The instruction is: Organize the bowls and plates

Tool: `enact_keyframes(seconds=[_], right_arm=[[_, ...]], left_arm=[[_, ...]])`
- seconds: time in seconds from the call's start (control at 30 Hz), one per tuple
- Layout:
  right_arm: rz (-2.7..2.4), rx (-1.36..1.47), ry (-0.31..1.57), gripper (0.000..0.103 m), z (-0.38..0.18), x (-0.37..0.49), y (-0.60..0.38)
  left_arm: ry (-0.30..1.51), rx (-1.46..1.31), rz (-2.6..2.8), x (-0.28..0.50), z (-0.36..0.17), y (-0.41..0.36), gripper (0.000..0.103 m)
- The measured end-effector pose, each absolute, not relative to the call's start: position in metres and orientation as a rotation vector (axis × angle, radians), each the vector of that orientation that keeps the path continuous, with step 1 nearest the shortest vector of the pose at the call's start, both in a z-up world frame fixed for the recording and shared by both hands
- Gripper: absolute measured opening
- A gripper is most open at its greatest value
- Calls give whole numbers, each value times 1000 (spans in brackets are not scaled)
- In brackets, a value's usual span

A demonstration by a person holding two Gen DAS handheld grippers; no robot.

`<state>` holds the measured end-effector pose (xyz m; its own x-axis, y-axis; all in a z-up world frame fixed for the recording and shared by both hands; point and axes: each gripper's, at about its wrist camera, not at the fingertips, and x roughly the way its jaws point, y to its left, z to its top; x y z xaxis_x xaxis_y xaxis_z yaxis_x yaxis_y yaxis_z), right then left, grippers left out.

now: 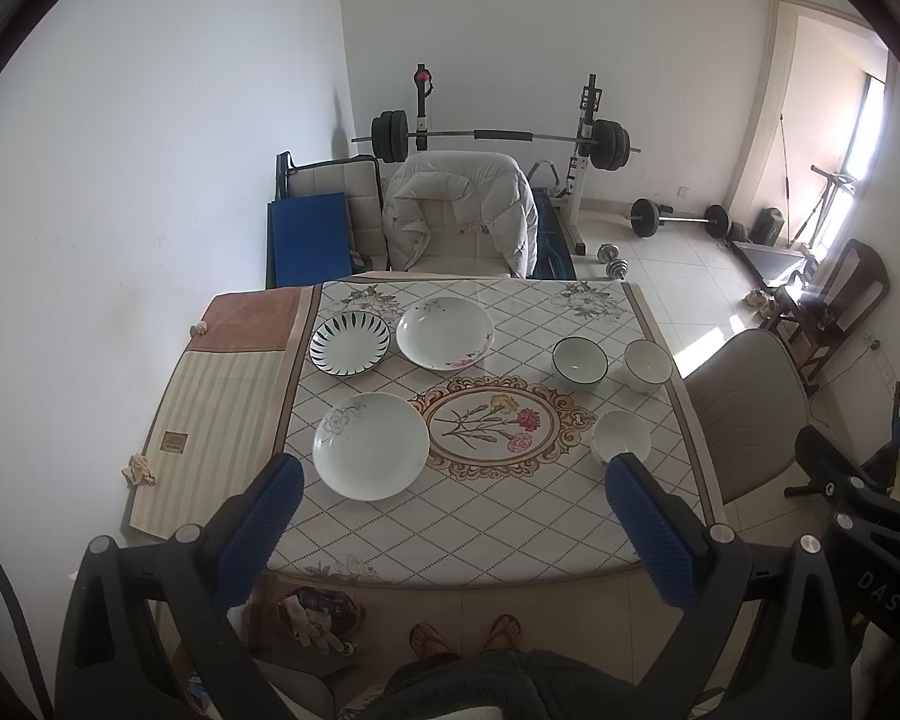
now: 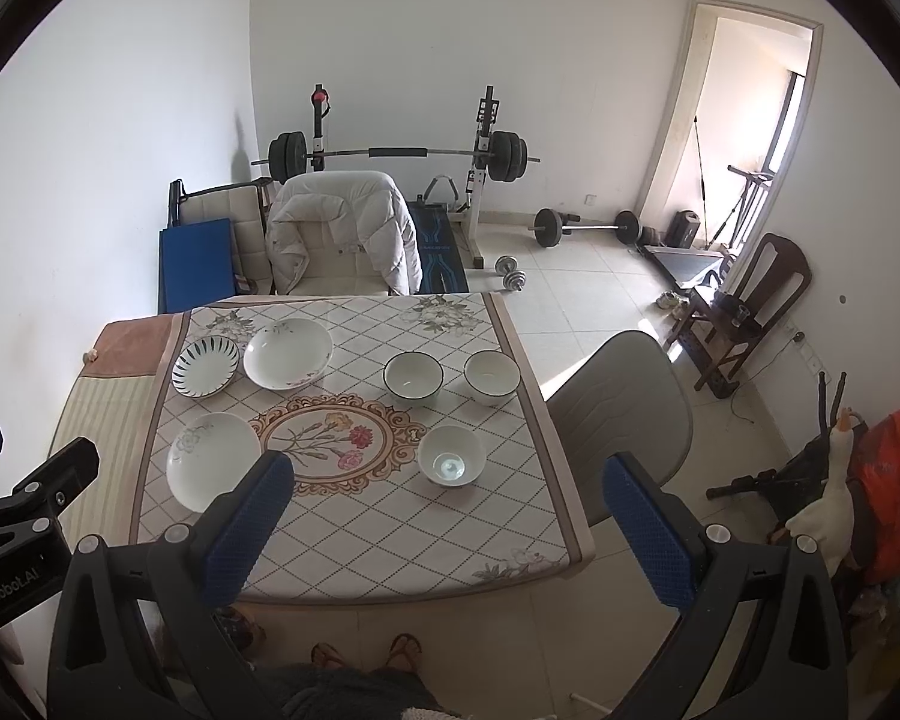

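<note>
Both grippers hang over the near edge of the table, fingers spread wide and gripping nothing. The left gripper frames bare cloth between its blue pads; the right gripper does the same on its side of the table.

From the left gripper, the nearest dish is the flower-rimmed plate, at about eleven o'clock, just beyond the left pad's tip and clear of it. At about one o'clock, the plain white bowl sits just behind the tip of the right pad, which overlaps its near rim in the view; whether they touch I cannot tell.

From the right gripper, that same white bowl lies at twelve o'clock, straight ahead between the fingers and apart from them. The flower-rimmed plate sits at ten o'clock, beside the left pad's tip.

Farther back, two dark-rimmed bowls stand side by side: the left dark-rimmed bowl and the right dark-rimmed bowl, at one o'clock from the left gripper. Across from them, at eleven o'clock, the striped plate and the large floral plate sit almost rim to rim.

A floral tablecloth covers the table, with a chair draped in a white jacket behind and a barbell rack against the wall.
</note>
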<state>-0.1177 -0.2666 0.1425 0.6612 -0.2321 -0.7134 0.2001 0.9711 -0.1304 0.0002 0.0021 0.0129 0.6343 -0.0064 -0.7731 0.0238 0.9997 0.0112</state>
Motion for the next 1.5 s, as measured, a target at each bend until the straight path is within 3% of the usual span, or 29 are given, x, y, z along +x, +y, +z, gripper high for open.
enact_keyframes(seconds=[0.9,1.2,1.5], right_arm=[[-226,-16,788,103,122,-87,-276],[21,33,929,103,25,14,-277],[236,-7,1193,103,-122,136,-196]], left_arm=[[880,-59,-43,25,-1,6,103],[827,-18,123,87,-57,42,103],[1069,-47,237,163,-177,126,103]])
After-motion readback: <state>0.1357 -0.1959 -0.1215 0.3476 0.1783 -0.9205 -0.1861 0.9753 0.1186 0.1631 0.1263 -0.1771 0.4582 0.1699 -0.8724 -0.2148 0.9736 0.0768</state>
